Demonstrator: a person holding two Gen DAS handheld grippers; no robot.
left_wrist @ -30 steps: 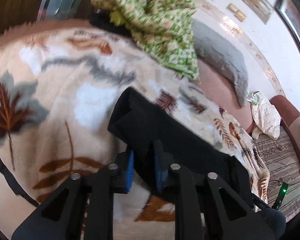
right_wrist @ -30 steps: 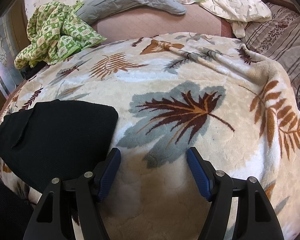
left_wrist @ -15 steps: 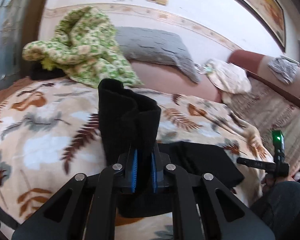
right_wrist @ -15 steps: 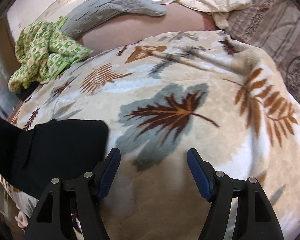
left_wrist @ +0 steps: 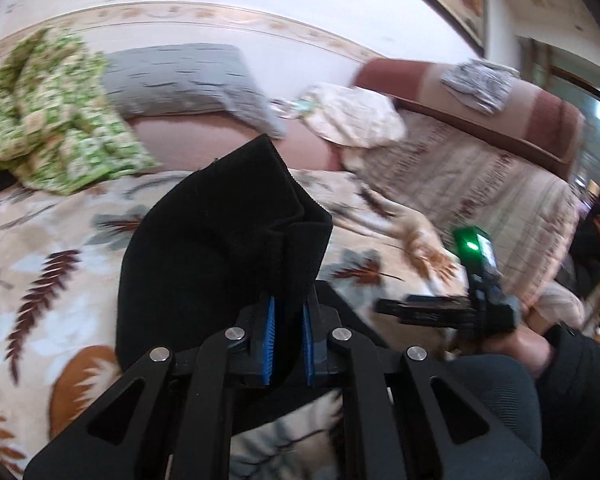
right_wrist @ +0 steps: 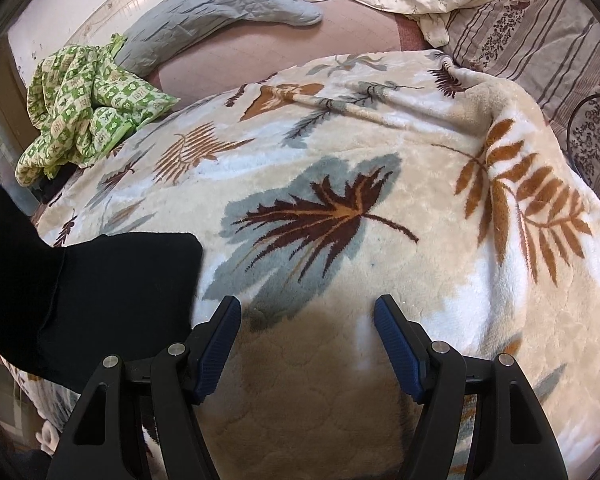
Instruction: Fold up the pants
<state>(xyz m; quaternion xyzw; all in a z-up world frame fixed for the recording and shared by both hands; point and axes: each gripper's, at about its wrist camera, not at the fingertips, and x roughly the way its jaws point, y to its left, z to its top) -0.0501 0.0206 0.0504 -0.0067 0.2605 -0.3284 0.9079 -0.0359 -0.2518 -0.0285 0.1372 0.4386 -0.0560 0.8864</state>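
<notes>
lifted higher, pants clamped in left gripper; right gripper spread

You see matt black knit cloth pants, a plush leaf-patterned cream fleece blanket, and ribbed blue rubbery pads.

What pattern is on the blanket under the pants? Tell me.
Cream blanket with brown, orange and grey-blue leaves, clearest in the right wrist view.
</notes>
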